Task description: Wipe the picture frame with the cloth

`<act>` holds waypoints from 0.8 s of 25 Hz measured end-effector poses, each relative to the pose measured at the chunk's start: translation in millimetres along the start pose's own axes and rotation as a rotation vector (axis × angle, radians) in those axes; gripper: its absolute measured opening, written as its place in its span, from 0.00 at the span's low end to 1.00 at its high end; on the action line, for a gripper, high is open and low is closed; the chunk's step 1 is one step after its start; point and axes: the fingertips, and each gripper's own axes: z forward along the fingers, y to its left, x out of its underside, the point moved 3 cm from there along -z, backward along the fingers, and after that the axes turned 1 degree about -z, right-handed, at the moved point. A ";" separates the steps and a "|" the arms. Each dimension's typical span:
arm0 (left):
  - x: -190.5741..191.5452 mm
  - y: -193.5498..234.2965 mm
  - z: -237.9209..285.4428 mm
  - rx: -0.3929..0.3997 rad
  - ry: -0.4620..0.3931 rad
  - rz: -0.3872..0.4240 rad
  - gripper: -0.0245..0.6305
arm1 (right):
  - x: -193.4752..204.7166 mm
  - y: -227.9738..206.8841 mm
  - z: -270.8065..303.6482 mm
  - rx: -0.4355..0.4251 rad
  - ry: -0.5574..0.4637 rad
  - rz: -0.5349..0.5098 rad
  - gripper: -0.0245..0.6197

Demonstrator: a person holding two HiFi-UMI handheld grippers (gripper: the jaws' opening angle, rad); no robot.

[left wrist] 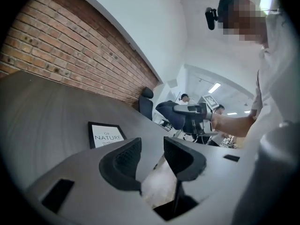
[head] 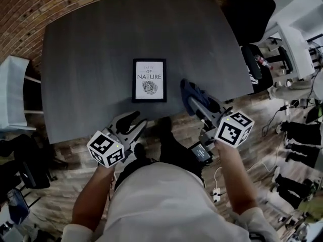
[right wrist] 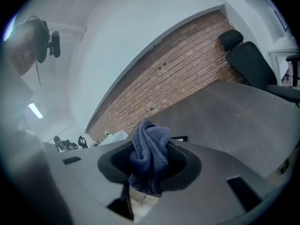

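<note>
A black picture frame (head: 149, 80) with a white print lies flat near the front middle of the dark grey table (head: 91, 59); it also shows in the left gripper view (left wrist: 104, 134). My right gripper (head: 194, 96) is shut on a bunched blue cloth (right wrist: 150, 153), held over the table's front edge to the right of the frame; the cloth (head: 191, 91) shows at the jaw tips. My left gripper (head: 135, 121) hangs at the table's front edge, below and left of the frame. Its jaws stand apart with nothing between them (left wrist: 151, 159).
A brick wall (head: 60, 4) runs behind the table. A black office chair (head: 250, 14) stands at the far right, and white furniture (head: 12, 92) at the left. Wood floor, cables and shoes (head: 298, 135) lie to the right. Other people show far off in the left gripper view.
</note>
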 end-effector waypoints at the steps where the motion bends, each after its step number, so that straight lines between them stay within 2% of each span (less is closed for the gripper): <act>1: 0.3 7.6 8.1 -0.035 0.014 0.004 0.28 | -6.6 -8.0 12.1 -0.023 0.024 -0.004 0.25; 5: 3.7 40.2 46.3 -0.156 0.102 0.053 0.30 | -32.9 -41.1 58.7 -0.111 0.099 -0.024 0.25; 11: 16.5 73.6 82.9 -0.273 0.247 0.113 0.32 | -50.2 -76.9 123.5 -0.216 0.194 -0.034 0.25; 17: 26.8 96.7 95.9 -0.309 0.348 0.167 0.33 | -46.9 -97.9 185.3 -0.234 0.262 0.003 0.25; 18: 27.6 100.2 97.0 -0.316 0.355 0.172 0.31 | -45.7 -100.6 194.4 -0.230 0.266 0.015 0.25; 20: 28.3 105.9 98.9 -0.335 0.372 0.181 0.19 | -44.7 -106.7 210.4 -0.219 0.269 0.045 0.25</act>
